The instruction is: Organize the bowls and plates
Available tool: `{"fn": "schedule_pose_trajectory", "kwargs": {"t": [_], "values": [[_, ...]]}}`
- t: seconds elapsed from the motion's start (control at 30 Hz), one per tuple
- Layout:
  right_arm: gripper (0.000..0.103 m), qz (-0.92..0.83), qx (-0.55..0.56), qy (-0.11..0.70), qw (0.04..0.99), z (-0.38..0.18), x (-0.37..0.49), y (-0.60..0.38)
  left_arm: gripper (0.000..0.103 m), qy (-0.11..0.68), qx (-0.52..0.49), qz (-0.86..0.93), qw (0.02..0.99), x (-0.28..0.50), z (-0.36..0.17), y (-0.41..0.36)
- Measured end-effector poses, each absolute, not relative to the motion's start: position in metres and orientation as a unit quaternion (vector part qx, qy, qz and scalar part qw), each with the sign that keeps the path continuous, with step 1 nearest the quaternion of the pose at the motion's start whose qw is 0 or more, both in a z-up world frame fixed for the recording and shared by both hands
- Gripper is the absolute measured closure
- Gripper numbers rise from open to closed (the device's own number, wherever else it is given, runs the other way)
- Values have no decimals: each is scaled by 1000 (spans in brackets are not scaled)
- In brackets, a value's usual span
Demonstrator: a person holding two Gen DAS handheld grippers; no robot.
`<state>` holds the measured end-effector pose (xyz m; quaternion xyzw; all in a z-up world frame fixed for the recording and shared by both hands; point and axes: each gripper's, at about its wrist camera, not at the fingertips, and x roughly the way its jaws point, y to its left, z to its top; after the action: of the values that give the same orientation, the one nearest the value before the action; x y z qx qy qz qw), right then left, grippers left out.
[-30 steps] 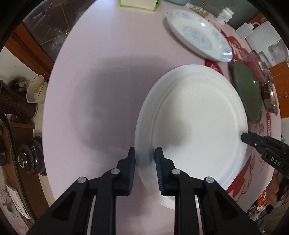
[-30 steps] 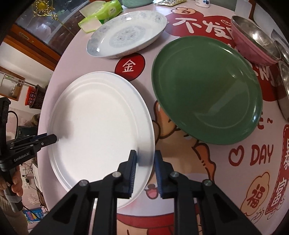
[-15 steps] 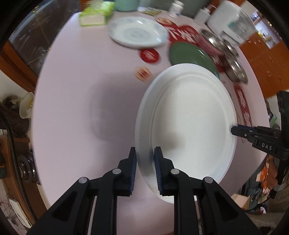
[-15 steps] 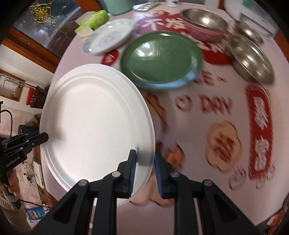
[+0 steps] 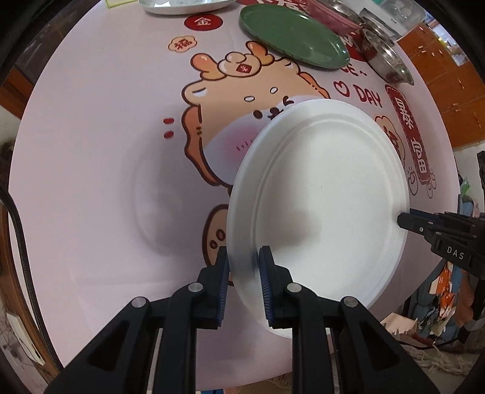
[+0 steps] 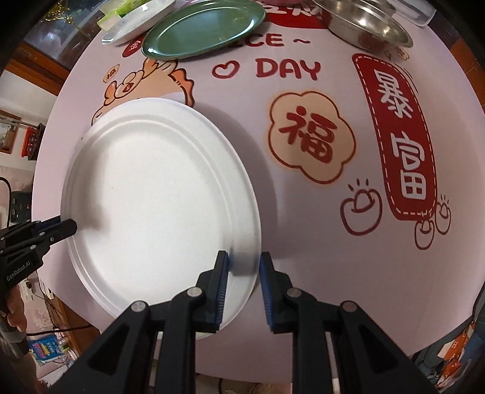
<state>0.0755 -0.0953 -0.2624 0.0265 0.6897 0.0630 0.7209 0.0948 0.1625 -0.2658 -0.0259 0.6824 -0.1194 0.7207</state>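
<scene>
While held clear of worktop [image 5: 91, 181], white plate [image 5: 318, 197] pinched at opposite rims: left gripper [image 5: 242, 272] fingers on near rim, right gripper [image 6: 242, 272] on far rim. Two-point grip to keep wide plate level, w/o tipping. Green plate [image 6: 203, 27] well apart.

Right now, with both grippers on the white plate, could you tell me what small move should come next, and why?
Probably lower the white plate onto bare tablecloth: left gripper and right gripper pinch opposite rims, its shadow suggests it's lifted, and nothing lies beneath.
</scene>
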Motion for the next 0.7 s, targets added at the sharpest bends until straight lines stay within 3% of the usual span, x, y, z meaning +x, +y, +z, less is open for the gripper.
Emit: {"fn": "schedule_pose_trajectory", "kwargs": {"t": [0.27,0.43,0.7], "values": [[80,77,1,674,735,-260,75,-69,84,678,-24,-94,729,88,-265,167],[67,83,-25,657,749,-254,60,-59,51,653,1,-66,754,84,-255,166],[66,94,-20,637,765,-229,46,-69,49,596,14,-40,802,76,-207,172]]}}
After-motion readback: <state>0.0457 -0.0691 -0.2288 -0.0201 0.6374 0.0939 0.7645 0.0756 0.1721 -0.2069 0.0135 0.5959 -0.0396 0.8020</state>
